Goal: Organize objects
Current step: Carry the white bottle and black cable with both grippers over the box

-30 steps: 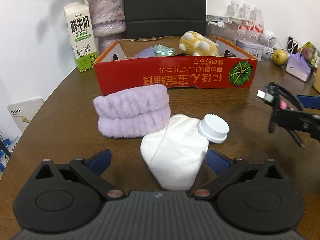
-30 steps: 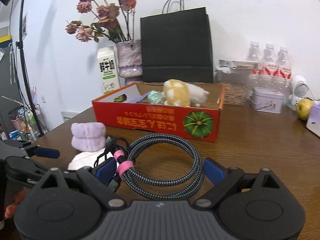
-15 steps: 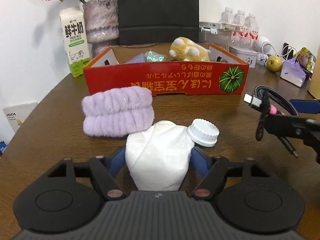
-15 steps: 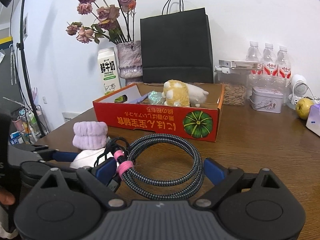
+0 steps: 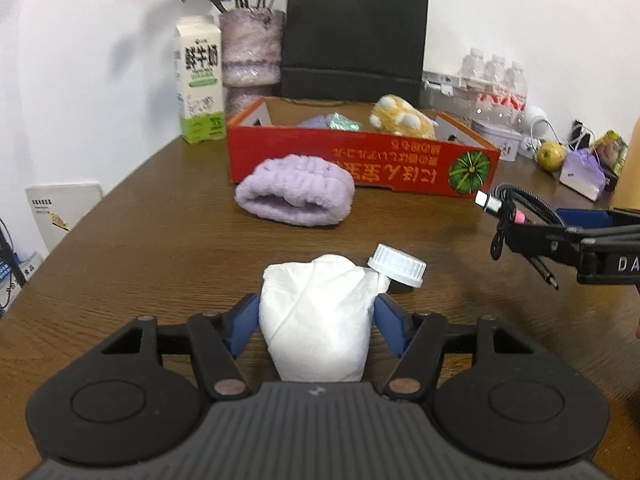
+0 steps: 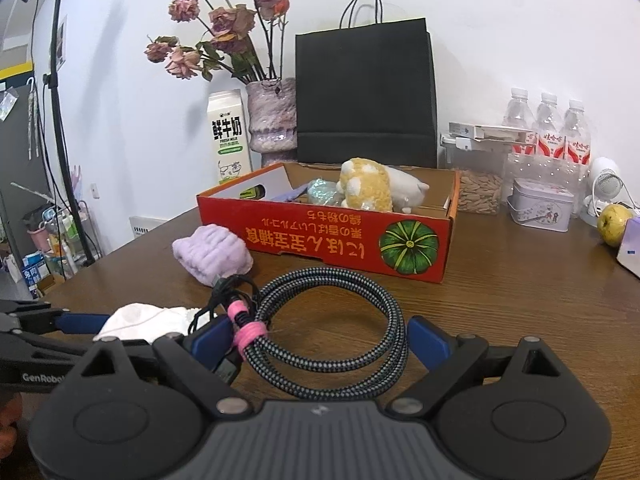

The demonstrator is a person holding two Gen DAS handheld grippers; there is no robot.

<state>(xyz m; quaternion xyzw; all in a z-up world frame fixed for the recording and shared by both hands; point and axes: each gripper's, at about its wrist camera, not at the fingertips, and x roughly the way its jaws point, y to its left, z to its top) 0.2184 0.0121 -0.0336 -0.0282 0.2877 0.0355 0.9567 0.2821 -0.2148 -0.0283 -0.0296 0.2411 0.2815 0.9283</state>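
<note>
Both hands loaded, red box waiting.

Our left gripper (image 5: pixel 316 316) has just closed its jaws on the white pouch (image 5: pixel 316 312); our right gripper (image 6: pixel 316 340) holds the coiled cable (image 6: pixel 324 332) in wide jaws. The red box (image 6: pixel 320 236) on the surface (image 5: pixel 160 240) contains a yellow plush toy (image 6: pixel 366 188); the lilac headband (image 5: pixel 296 192) lies before it.

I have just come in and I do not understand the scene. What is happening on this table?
A person is tidying things into the red box with two hand-held grippers. The left gripper has just been closing, and its pads now press a white pouch with a screw cap. The right gripper holds a coiled cable. A purple headband lies on the table before the box.
</note>
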